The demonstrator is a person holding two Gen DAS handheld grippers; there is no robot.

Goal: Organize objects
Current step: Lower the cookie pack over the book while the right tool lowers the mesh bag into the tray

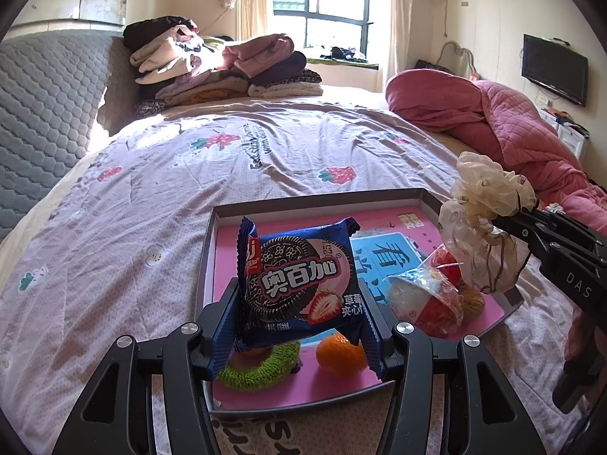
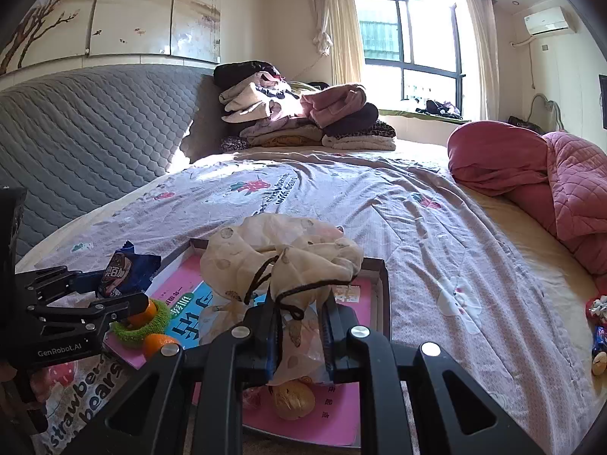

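A shallow box tray (image 1: 318, 199) with a pink printed floor lies on the bed. My left gripper (image 1: 299, 322) is shut on a blue cookie packet (image 1: 299, 276) and holds it above the tray's near end; it also shows in the right wrist view (image 2: 121, 271). My right gripper (image 2: 299, 326) is shut on a cream gauze drawstring pouch (image 2: 280, 254) over the tray's right side; the pouch shows in the left wrist view (image 1: 481, 223). In the tray lie a green knitted ring (image 1: 261, 367), an orange (image 1: 339, 354), a red-and-clear wrapped snack (image 1: 428, 299) and a walnut (image 2: 294, 398).
The bed has a pink strawberry-print sheet (image 1: 227, 189). A pile of folded clothes (image 1: 224, 64) sits at the far end, a red quilt (image 1: 504, 121) at the right, a grey quilted headboard (image 1: 45, 113) at the left. Small items (image 2: 599, 337) lie at the bed's right edge.
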